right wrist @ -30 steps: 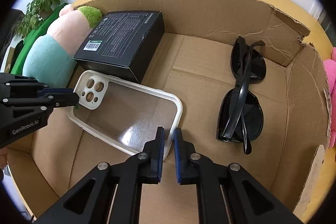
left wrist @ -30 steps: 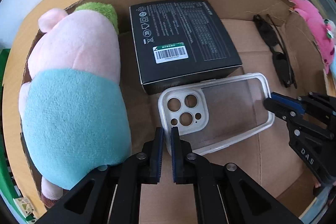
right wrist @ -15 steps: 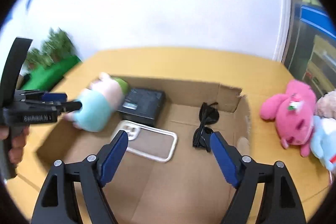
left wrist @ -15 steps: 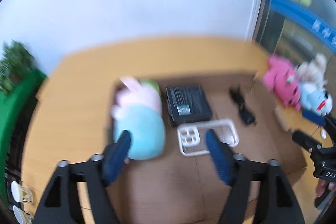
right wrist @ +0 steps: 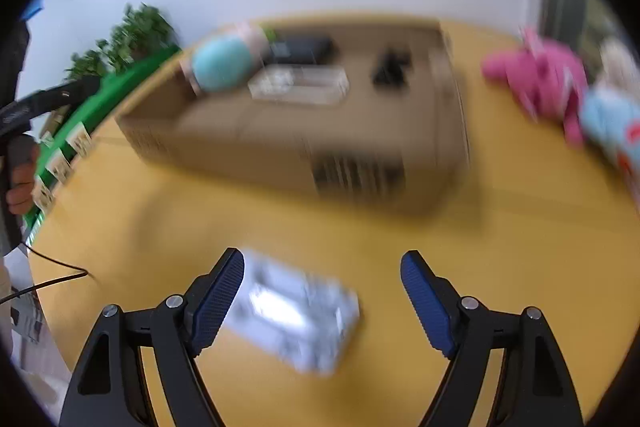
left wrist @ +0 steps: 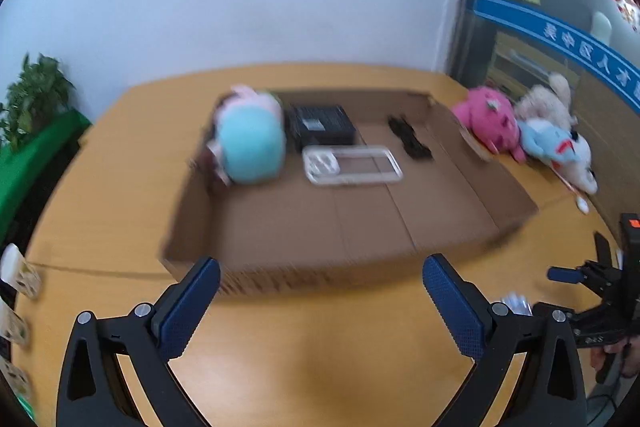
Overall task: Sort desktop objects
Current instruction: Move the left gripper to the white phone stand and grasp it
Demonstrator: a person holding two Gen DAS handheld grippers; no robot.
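A shallow cardboard box point(left wrist: 360, 227) on the wooden table holds a pig plush in teal point(left wrist: 250, 143), a black carton point(left wrist: 322, 123), a clear phone case point(left wrist: 352, 165) and black sunglasses point(left wrist: 412, 143). My left gripper point(left wrist: 320, 267) hovers in front of the box over bare table; its jaws are opening with nothing between them. My right gripper point(right wrist: 322, 257) is open over the table, above a blurred white and grey packet point(right wrist: 296, 311) that lies between its fingers, untouched. The box point(right wrist: 240, 155) is blurred in the right wrist view.
Pink point(left wrist: 490, 121), beige point(left wrist: 548, 103) and light blue point(left wrist: 556, 147) plush toys lie on the table right of the box. A green plant point(left wrist: 34, 95) and green ledge stand at the left. The right gripper point(left wrist: 568, 275) shows at the left wrist view's right edge.
Both grippers let go of the phone case, opened, and drew back and up out of the box. The case now lies on the box floor.
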